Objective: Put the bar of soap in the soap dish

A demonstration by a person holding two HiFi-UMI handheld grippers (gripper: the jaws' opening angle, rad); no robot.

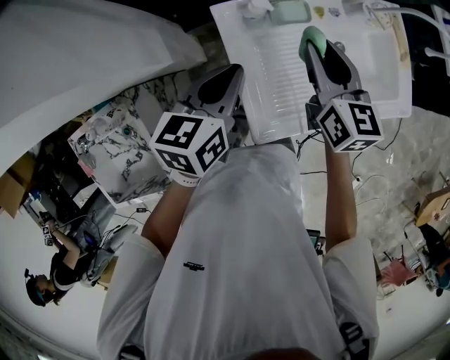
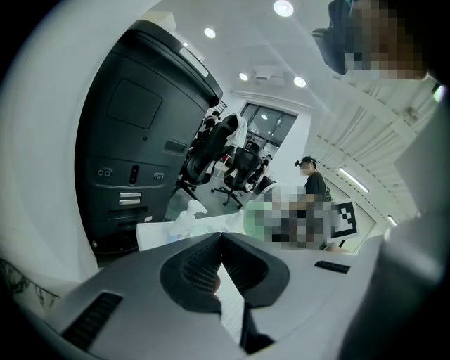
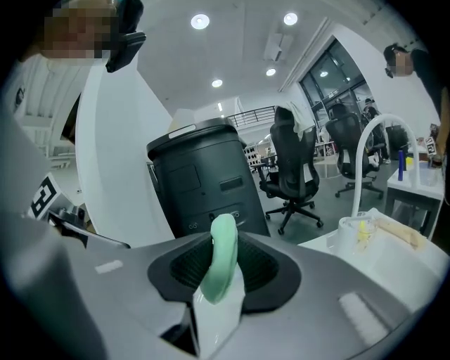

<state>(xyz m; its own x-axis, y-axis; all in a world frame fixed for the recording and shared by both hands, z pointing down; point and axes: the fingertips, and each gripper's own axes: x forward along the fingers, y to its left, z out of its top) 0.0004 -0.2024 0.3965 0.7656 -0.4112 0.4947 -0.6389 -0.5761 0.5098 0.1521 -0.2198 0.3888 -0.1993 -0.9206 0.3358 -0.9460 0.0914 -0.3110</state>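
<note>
The right gripper (image 1: 318,50) in the head view is clamped on a green bar of soap (image 1: 312,39), holding it over a white ribbed tray (image 1: 278,91). A pale green dish (image 1: 290,13) sits at the tray's far edge, apart from the soap. The left gripper (image 1: 232,74) hangs just beside the tray's left rim. In the left gripper view the left gripper (image 2: 221,238) has its jaws brought together at the tips with nothing between them. In the right gripper view the right gripper (image 3: 225,245) stands partly apart, both pads pressed on the bar of soap (image 3: 223,264), which stands on edge. A black bin (image 3: 200,183) and office chairs (image 3: 295,172) stand behind.
</note>
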